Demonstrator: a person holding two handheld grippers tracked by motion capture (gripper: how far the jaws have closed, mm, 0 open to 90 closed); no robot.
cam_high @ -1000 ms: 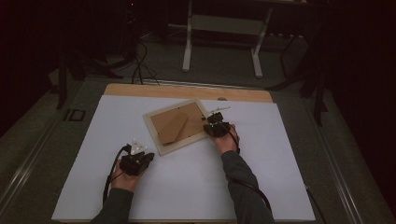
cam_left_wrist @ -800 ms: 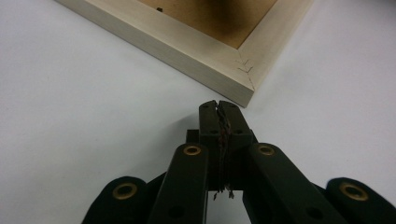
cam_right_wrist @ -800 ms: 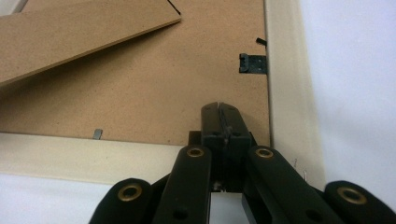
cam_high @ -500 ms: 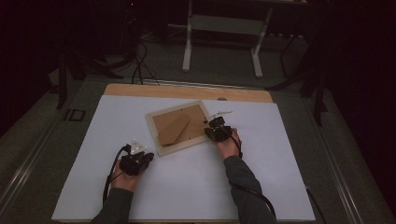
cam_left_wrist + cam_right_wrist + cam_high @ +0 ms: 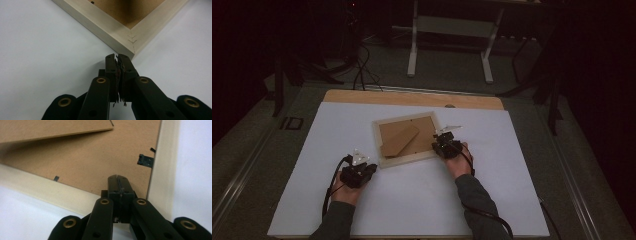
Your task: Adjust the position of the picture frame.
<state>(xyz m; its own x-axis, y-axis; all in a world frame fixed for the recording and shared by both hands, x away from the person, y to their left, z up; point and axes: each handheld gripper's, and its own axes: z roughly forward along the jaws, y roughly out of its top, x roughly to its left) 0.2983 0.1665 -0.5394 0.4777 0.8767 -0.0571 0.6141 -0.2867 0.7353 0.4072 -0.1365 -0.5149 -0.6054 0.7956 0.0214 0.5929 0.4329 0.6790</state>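
While closed, right claw [image 5: 117, 178] overhangs frame [image 5: 75, 170].

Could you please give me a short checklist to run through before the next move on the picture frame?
1. Picture frame lies face down, flat on the white table: ok.
2. Right tongs shut, tips over the backing board: ok.
3. Left tongs shut, off the frame's corner: ok.
4. Metal clip turned clear of the backing board: cannot tell.
5. Easel stand folded flat: not ok, it lifts off the board.
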